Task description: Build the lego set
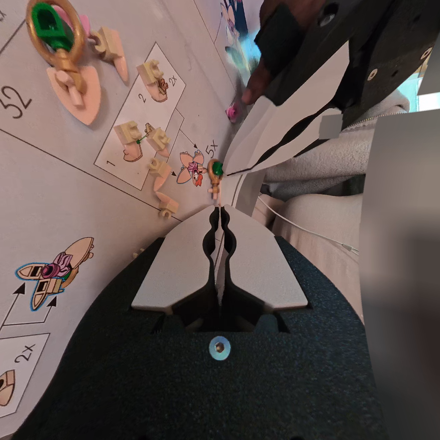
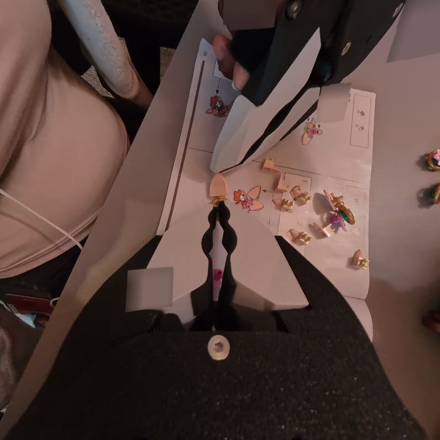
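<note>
Your two grippers meet tip to tip over the instruction sheet (image 2: 333,273) on the counter. Your right gripper (image 2: 220,206) has its jaws closed on the gold ring piece (image 1: 215,172), gripping its green insert. Your left gripper (image 1: 220,207) has its jaws closed on the small peach petal (image 2: 218,185), which sits against the ring's clip end. The long axis of the assembly runs straight from one set of tips to the other, so I judge the coming press goes along that line. Loose tan clip pieces (image 1: 164,175) lie just beside, so room is tight on that side.
</note>
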